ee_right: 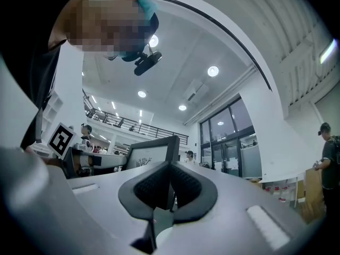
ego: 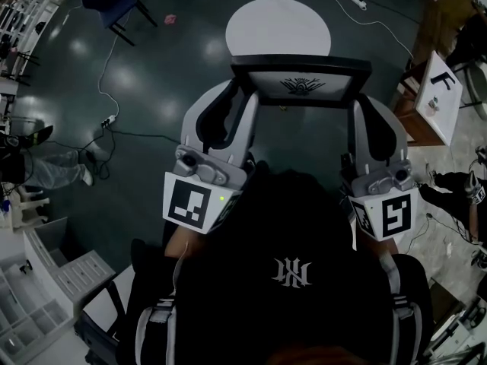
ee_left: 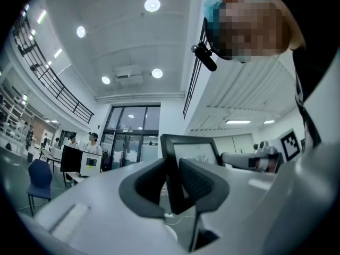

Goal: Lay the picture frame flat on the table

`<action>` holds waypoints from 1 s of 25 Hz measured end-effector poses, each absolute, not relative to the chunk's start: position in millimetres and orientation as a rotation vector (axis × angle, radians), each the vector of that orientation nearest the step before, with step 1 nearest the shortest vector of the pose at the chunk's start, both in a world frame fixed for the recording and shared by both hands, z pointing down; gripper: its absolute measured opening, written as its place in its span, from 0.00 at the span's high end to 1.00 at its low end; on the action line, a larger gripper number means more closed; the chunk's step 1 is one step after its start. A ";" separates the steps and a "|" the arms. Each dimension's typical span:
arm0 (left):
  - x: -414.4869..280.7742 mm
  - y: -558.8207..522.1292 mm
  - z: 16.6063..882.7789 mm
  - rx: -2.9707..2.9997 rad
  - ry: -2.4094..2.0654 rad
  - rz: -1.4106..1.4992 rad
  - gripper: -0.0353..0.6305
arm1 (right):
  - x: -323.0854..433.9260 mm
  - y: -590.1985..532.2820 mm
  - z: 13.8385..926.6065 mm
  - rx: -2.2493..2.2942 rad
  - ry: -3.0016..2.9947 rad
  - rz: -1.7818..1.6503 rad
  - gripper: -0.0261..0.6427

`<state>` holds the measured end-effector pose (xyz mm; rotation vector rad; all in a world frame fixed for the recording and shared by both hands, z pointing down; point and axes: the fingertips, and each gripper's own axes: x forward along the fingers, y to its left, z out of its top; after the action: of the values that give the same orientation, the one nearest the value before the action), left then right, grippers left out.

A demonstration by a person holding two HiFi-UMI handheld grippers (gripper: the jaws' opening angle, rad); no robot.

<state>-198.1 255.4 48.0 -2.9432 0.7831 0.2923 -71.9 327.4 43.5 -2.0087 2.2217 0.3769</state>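
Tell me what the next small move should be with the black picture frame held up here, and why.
Probably ease the black-rimmed picture frame forward and down over the round white table, tipping it toward flat. The left gripper and right gripper each clamp a side edge, and the frame appears held in the air at the table's near edge, not resting on it.

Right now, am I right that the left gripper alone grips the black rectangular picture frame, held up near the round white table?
Not quite: both grip it. In the right gripper view the right gripper has its jaws shut on an edge of the black rectangular picture frame, as the left gripper does opposite. The rest holds.
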 end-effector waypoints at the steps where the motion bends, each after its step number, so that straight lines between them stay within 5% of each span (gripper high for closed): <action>1: -196.0 256.7 46.8 -2.939 0.783 0.293 0.84 | -69.9 328.5 42.8 -2.006 2.220 0.377 0.95; 25: -132.1 293.8 40.6 -2.906 0.738 0.298 0.84 | -8.4 367.2 51.6 -2.002 2.187 0.357 0.95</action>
<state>-132.1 293.8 40.6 -2.9062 0.7380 0.2981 -8.4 367.2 51.6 -2.0024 2.1873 0.3573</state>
